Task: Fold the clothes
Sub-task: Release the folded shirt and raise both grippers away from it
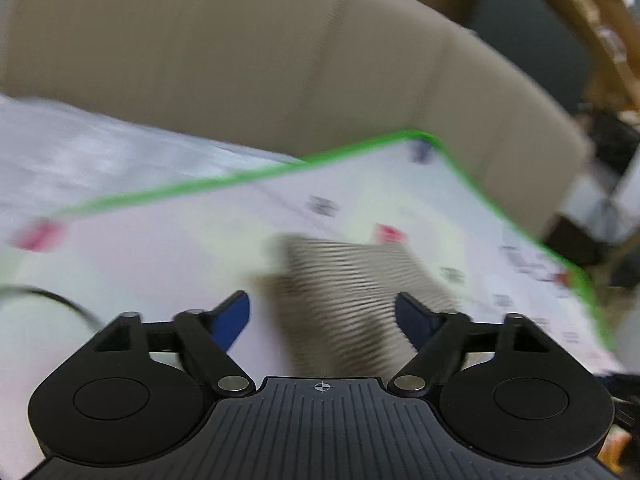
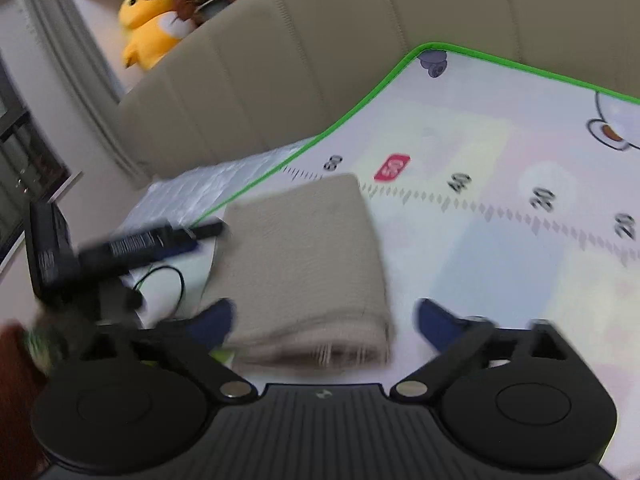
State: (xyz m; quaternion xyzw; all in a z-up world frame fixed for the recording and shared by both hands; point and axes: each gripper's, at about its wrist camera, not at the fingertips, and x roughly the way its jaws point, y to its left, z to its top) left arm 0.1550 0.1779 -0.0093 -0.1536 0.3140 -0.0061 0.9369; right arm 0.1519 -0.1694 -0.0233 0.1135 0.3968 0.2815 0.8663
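Both grippers, left gripper (image 1: pixel 322 320) and right gripper (image 2: pixel 324 322), gaped wide over the folded cloth (image 2: pixel 304 256); folding looked finished, next likely setting it aside.

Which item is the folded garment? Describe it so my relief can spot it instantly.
Find the green-edged play mat in front of the beige sofa. Near its left edge lies the folded beige garment, a thick ribbed rectangle. It is the only cloth item there, plain against the printed mat.
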